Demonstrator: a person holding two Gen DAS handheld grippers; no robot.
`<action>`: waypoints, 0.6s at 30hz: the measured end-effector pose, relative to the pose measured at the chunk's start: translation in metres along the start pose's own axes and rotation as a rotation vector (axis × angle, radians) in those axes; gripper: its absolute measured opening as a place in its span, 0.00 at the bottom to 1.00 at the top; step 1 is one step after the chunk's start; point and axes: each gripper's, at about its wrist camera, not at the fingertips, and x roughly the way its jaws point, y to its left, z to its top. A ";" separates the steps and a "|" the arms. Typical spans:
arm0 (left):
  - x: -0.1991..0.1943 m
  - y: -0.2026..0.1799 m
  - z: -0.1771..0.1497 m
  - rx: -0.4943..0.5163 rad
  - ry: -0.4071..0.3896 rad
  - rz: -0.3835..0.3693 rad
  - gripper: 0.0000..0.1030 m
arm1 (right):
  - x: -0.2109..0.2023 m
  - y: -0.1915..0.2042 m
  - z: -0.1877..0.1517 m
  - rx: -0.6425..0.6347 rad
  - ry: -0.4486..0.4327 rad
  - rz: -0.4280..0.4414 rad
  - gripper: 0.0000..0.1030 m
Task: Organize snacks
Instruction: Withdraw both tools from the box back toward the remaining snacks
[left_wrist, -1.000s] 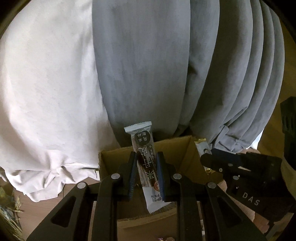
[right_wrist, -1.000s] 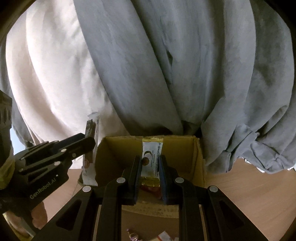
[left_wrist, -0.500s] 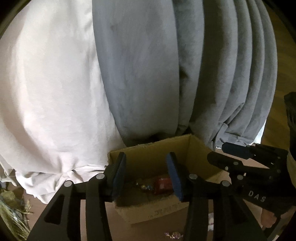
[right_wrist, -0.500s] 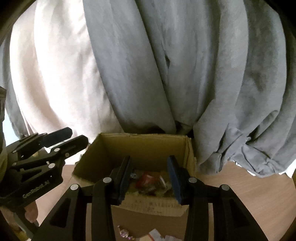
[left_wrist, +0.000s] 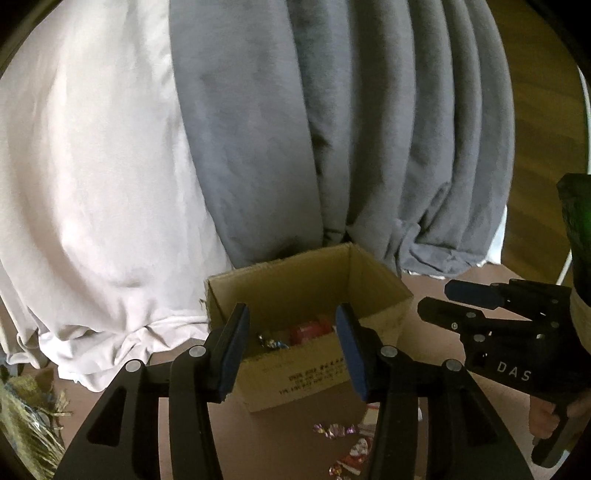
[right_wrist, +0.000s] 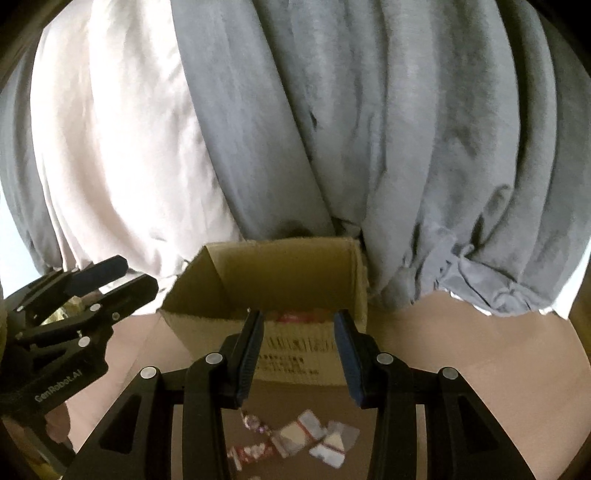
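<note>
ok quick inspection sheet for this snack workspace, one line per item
surface: brownish tabletop, mostly bare.
job's things: open cardboard box with wrapped snacks inside; loose wrapped snacks lying on the table in front of it.
clutter: straw-like bundle at the far left.
grippers: left gripper open, nothing between the jaws; right gripper open, nothing between the jaws.
cables: nothing seen.
surroundings: grey curtain and pale curtain behind the box.

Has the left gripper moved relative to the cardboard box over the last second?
Yes. The left gripper has drawn back from the cardboard box: its printed near wall now shows between the open, empty fingers.
</note>
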 end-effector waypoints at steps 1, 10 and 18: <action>-0.001 -0.003 -0.004 0.012 0.003 0.000 0.46 | -0.002 -0.001 -0.005 0.004 0.010 0.001 0.40; -0.001 -0.025 -0.043 0.106 0.079 -0.052 0.46 | -0.004 -0.004 -0.052 0.026 0.106 -0.005 0.40; 0.017 -0.039 -0.078 0.137 0.182 -0.112 0.46 | 0.009 -0.014 -0.084 0.046 0.200 -0.028 0.40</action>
